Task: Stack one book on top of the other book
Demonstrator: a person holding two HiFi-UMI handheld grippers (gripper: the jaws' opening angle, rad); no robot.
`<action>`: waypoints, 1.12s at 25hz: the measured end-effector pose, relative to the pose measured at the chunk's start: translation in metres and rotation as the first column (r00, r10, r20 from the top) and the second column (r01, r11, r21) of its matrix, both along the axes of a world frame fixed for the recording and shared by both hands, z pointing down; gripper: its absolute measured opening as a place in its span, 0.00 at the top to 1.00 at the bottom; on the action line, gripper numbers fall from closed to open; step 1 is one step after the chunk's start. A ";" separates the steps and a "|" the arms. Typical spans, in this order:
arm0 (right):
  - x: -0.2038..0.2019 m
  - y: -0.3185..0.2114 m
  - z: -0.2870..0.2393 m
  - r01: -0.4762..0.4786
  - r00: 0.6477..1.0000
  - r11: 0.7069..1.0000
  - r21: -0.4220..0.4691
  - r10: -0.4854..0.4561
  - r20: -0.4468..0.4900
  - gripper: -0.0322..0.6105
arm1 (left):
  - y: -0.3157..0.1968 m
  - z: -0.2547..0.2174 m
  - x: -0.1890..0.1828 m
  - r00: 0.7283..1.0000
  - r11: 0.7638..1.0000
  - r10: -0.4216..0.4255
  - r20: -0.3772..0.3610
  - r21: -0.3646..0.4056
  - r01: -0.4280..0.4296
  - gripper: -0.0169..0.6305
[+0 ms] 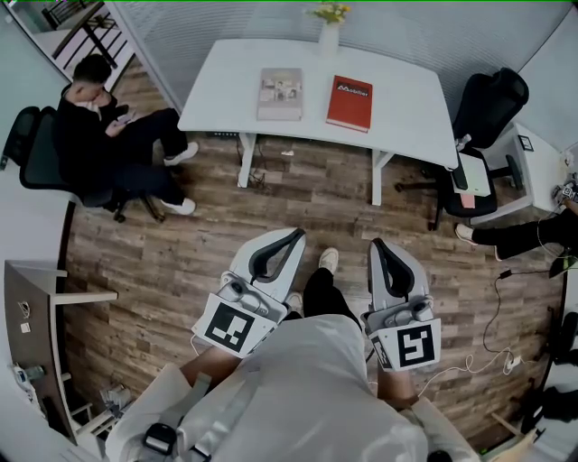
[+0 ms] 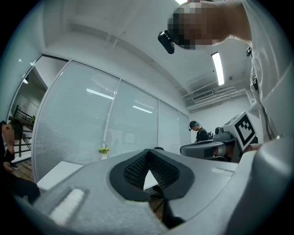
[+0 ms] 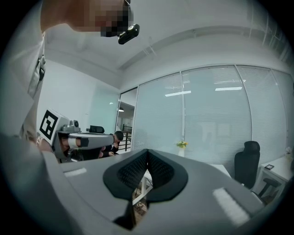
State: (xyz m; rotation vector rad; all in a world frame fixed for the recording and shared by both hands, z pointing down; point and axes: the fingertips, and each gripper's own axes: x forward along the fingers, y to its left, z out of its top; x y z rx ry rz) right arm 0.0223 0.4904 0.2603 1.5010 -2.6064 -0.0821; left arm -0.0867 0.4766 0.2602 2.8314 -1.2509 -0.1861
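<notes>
1. Our left tool (image 1: 287,242) and right tool (image 1: 379,248) are clenched, empty, well short of the far surface (image 1: 411,113).
2. We step closer, then open around the red book (image 1: 349,102), right of the grey book (image 1: 280,94).

A white table (image 1: 226,90) stands at the far side of the wood-plank floor (image 1: 181,271). A pale vase (image 1: 329,38) holding yellow flowers (image 1: 330,13) sits at the table's far edge, against a glass partition with blinds (image 2: 92,119). To the far left, a person in dark clothing (image 1: 99,135) sits in a black office chair (image 1: 32,149), just beside the table's left end. To the far right, a second black office chair (image 1: 489,104) stands unoccupied near the table's right end. A white cable (image 1: 470,363) trails across the floor at near right. A ceiling strip light (image 2: 217,68) is lit overhead.
</notes>
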 end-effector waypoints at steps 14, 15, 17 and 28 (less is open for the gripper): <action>0.032 -0.069 0.011 -0.012 1.000 1.000 -0.012 0.012 -0.007 0.95 | -0.069 0.005 0.031 1.000 1.000 0.013 0.002 0.002 -0.013 0.97; 0.037 -0.075 0.011 -0.013 1.000 1.000 -0.013 0.013 -0.006 0.95 | -0.076 0.005 0.035 1.000 1.000 0.014 0.004 0.002 -0.014 0.97; 0.045 -0.089 0.012 -0.014 1.000 1.000 -0.017 0.014 -0.004 0.95 | -0.089 0.005 0.044 1.000 1.000 0.016 0.007 0.001 -0.016 0.97; 0.100 -0.172 0.017 -0.018 1.000 0.999 -0.039 0.018 0.018 0.95 | -0.171 0.003 0.095 1.000 1.000 0.007 0.028 -0.007 -0.007 0.97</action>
